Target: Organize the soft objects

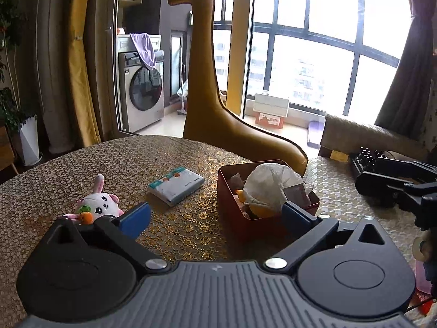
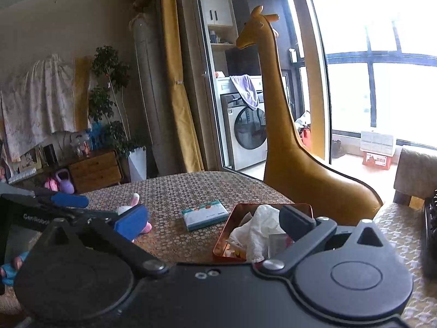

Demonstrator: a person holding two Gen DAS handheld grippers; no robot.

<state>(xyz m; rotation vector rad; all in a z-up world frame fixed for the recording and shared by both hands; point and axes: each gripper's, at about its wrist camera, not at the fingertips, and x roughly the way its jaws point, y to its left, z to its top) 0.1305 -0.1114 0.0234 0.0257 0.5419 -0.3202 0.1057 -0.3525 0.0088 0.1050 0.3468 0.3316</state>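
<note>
Soft things wait ahead of my left tool (image 1: 215,216), whose jaws stand spread wide with nothing between them, and my right tool (image 2: 213,222) gapes just as wide and empty. Just past the fingers, a white cloth (image 1: 270,188) is heaped in the red tin box (image 1: 226,188) together with something orange, a tissue pack (image 1: 176,184) lies flat on the patterned surface (image 1: 109,161) beside the box, and a plush bunny (image 1: 99,205) sits further left, apart from both. Beyond the surface stands a yellow giraffe figure (image 1: 207,82).
</note>
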